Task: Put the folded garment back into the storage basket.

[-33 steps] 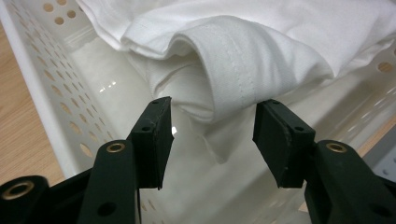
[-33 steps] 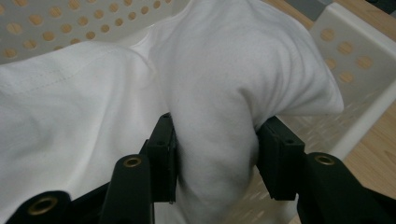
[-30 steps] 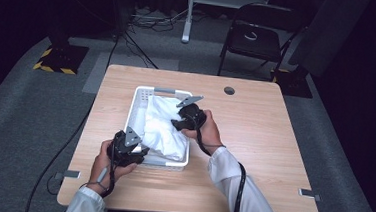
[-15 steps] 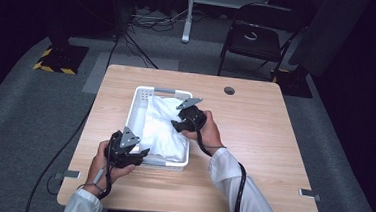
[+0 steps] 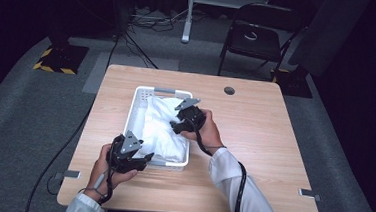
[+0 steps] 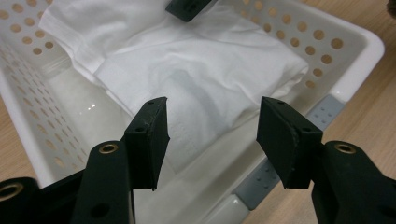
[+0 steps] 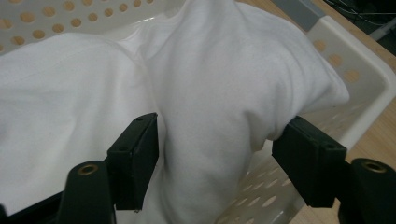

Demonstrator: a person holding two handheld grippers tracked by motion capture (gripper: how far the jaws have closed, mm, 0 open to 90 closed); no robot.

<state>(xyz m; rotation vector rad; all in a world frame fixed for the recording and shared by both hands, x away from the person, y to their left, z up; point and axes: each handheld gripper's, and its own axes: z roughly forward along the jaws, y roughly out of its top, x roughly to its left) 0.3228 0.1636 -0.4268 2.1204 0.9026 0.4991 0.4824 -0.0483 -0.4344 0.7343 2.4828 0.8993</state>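
Observation:
A white perforated basket stands on the wooden table and holds a folded white cloth. My right gripper reaches in from the basket's right side. In the right gripper view it is open, its jaws straddling a raised fold of the cloth beside the basket wall. My left gripper hovers at the basket's near left corner. In its own view the left gripper is open and holds nothing, above the cloth and rim.
A dark part of the right gripper shows at the top of the left gripper view. The table has a round cable hole at the back. A black chair stands beyond the table, and cables trail on the floor at left.
The left gripper has lifted and tilted slightly toward the basket's near corner. The right gripper has hardly moved on the cloth.

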